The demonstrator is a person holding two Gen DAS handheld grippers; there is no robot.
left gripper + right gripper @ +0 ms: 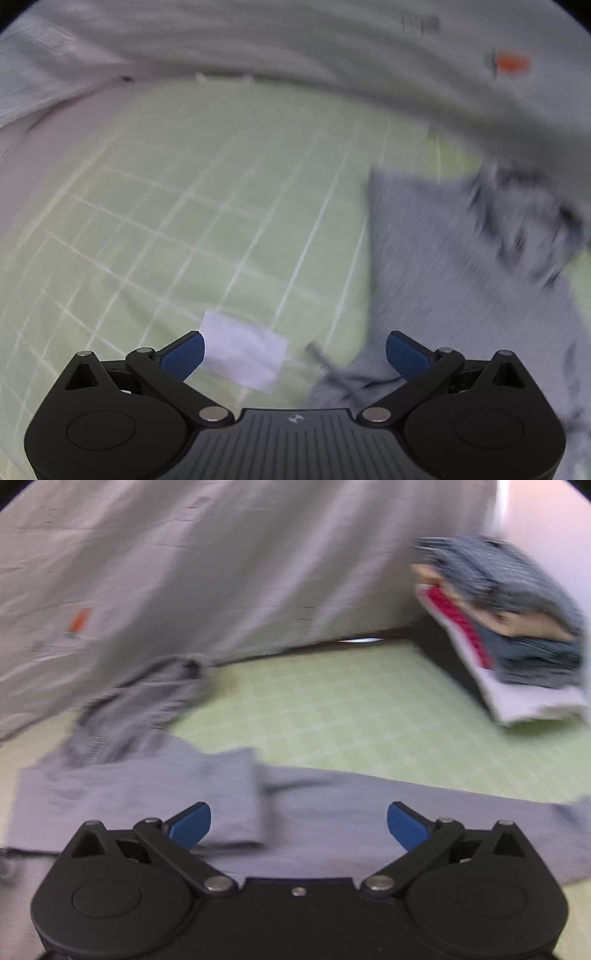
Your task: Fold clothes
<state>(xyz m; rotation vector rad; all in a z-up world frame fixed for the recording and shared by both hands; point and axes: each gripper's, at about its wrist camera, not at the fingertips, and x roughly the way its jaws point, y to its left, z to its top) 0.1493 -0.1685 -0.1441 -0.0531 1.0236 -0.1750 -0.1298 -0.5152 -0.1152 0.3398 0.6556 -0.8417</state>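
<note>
A grey garment (155, 786) lies spread on the green checked mat (332, 709), with one part folded over and a long part running right. Its hood or collar end is bunched at the far left. My right gripper (299, 821) is open and empty just above the garment's near edge. In the left wrist view the same grey garment (454, 266) lies at the right, blurred. My left gripper (294, 354) is open and empty above the mat (184, 221), its right finger (406, 354) over the garment's edge.
A stack of folded clothes (517, 635) sits at the far right of the mat. A pale grey sheet (221, 572) hangs behind, with an orange mark (79, 622). A white paper patch (245, 350) lies on the mat by my left gripper.
</note>
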